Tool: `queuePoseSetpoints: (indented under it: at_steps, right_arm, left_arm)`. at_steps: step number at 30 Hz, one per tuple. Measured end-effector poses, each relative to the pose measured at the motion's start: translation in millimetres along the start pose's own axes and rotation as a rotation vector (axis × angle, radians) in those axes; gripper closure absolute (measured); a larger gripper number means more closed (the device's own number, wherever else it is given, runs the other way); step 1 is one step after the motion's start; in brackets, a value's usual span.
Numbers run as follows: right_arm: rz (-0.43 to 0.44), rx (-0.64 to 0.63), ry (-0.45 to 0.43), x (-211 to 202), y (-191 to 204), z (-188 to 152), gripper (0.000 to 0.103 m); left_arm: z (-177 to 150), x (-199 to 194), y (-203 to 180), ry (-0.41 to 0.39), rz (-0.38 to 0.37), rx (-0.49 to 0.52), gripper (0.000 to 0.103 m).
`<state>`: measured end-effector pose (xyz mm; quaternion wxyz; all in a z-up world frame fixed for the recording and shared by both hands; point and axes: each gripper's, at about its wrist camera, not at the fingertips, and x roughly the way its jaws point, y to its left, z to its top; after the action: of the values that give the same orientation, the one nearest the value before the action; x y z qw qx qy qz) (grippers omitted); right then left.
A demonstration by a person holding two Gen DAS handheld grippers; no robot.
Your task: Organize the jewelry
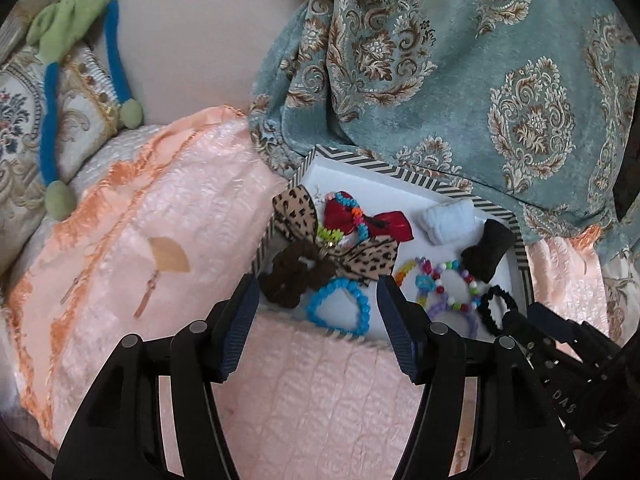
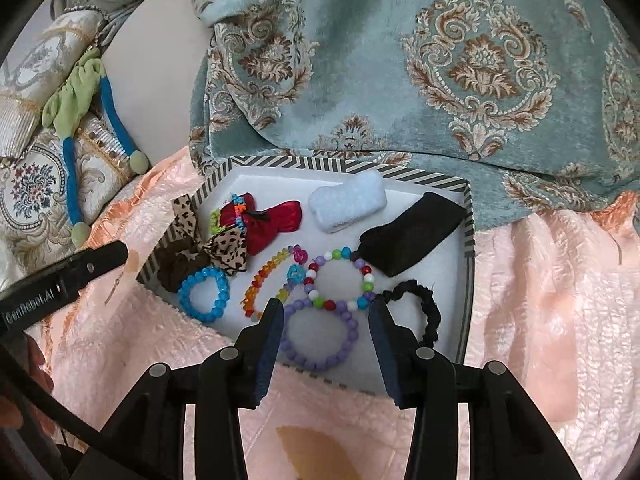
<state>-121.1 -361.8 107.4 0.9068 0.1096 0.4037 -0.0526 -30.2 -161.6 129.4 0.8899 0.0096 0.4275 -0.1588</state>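
Note:
A white tray with a striped rim (image 2: 468,216) (image 1: 360,162) lies on a pink bedspread and holds bracelets, bows and hair ties. My right gripper (image 2: 326,314) is open over the tray's near edge, its fingers on either side of a purple bead bracelet (image 2: 320,336), touching nothing. A multicoloured bead bracelet (image 2: 340,280) lies just beyond. My left gripper (image 1: 316,292) is open, hovering above a blue bead bracelet (image 1: 340,308) (image 2: 204,294) and a brown scrunchie (image 1: 288,276). A leopard bow (image 1: 304,220), red bow (image 2: 276,220), black hair tie (image 2: 420,312), and white (image 2: 348,200) and black (image 2: 412,232) pads also lie inside.
A teal patterned blanket (image 2: 400,80) drapes right behind the tray. A cream embroidered cushion (image 1: 24,128) with a green and blue fabric toy (image 1: 80,32) sits at the left. Pink bedspread (image 1: 160,240) surrounds the tray.

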Motion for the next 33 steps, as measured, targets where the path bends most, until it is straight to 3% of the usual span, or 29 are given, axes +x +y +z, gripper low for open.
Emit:
queuePoseSetpoints:
  at_steps: [7, 9, 10, 33]
  right_arm:
    - [-0.014, 0.023, -0.032, -24, 6, -10, 0.056]
    - [-0.023, 0.026, -0.038, -29, 8, -13, 0.044]
    - [-0.025, 0.025, -0.044, -31, 9, -14, 0.043]
    - [-0.095, 0.034, -0.108, -71, 31, -23, 0.041]
  left_arm:
    - [-21, -21, -14, -0.047, 0.055, 0.05, 0.042]
    - [-25, -26, -17, -0.061, 0.065, 0.061, 0.042]
    - [-27, -28, -19, -0.068, 0.07, 0.067, 0.042]
    - [-37, -62, -20, -0.2, 0.089, 0.087, 0.042]
